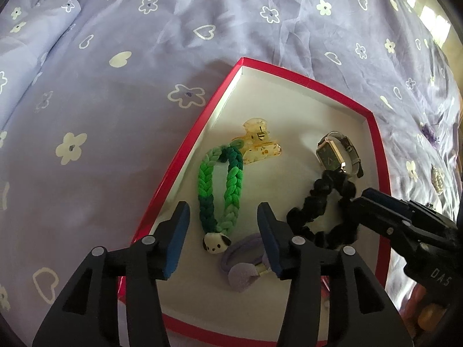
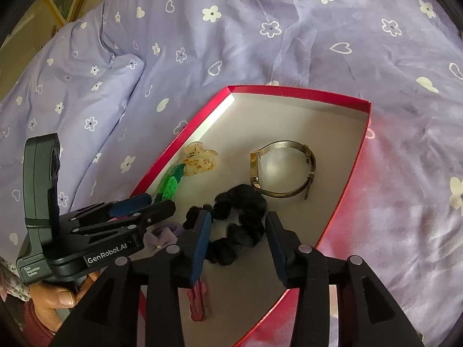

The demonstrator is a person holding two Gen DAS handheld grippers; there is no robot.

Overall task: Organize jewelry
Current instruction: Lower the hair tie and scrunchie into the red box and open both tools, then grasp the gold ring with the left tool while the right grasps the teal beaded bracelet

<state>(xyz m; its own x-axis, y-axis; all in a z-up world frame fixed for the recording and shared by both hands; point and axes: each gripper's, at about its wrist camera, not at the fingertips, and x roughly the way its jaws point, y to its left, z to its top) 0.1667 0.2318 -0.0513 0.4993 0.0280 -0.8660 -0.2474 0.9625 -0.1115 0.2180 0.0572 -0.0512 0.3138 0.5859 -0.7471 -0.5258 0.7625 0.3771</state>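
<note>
The left gripper (image 1: 222, 240) hangs part open, empty, over the purple hair tie (image 1: 241, 263) and green braided band (image 1: 221, 182) in the red box (image 1: 185, 150). Rightward lie the yellow claw clip (image 1: 259, 141), black scrunchie (image 2: 237, 228) between the right gripper's (image 2: 238, 243) parted, untouching jaws, and watch (image 2: 285, 169), on the bed (image 1: 101, 101).

In the right wrist view we see the green braided band (image 2: 170, 186) only partly, behind the left gripper (image 2: 156, 205), the pink clip (image 2: 198, 300) half under a finger (image 2: 199, 243), and in the left view the lilac hair tie (image 1: 243, 263) partly covered.
</note>
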